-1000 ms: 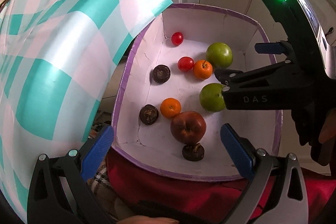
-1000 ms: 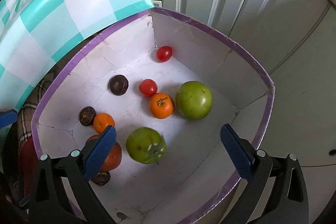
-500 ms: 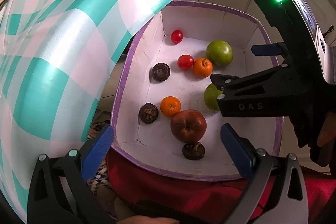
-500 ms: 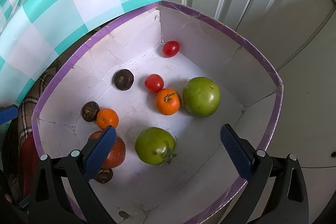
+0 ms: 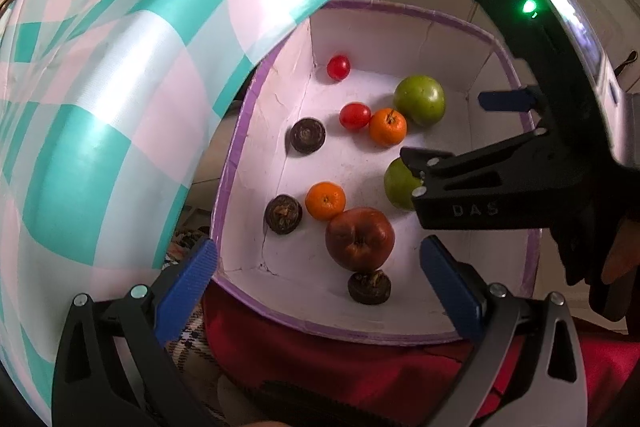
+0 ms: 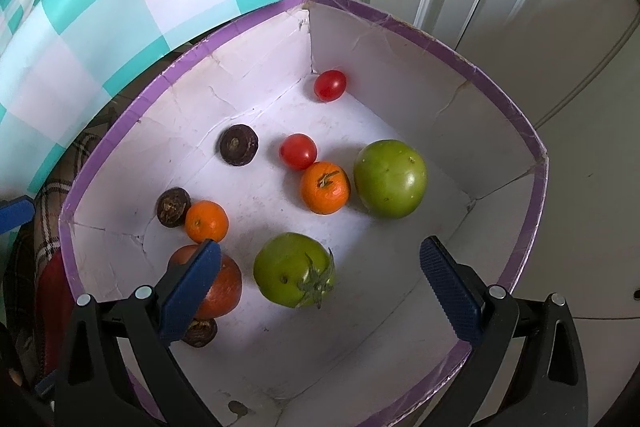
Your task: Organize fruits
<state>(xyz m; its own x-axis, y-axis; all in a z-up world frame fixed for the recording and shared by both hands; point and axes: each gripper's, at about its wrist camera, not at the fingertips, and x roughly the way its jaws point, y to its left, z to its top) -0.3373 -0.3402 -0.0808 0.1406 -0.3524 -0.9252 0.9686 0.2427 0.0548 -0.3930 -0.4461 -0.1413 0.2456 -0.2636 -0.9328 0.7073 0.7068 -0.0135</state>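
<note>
The near green tomato [image 6: 294, 275] lies on the floor of the white box [image 6: 404, 59], between the spread, empty fingers of the right gripper [image 6: 320, 287]. A red apple [image 6: 224, 287] sits just left of it. The left gripper [image 5: 318, 291] hovers over the box's near edge, fingers also apart, holding nothing.

My left gripper [image 5: 318, 291]: jaws spread wide, nothing btwn them, pointed fwd and down. Right gripper [image 6: 320, 283]: same, wide apart, empty, angled down. From left cam, right unit [image 5: 516, 163] sits ahead, hand [image 5: 618, 255] gripping it.
</note>
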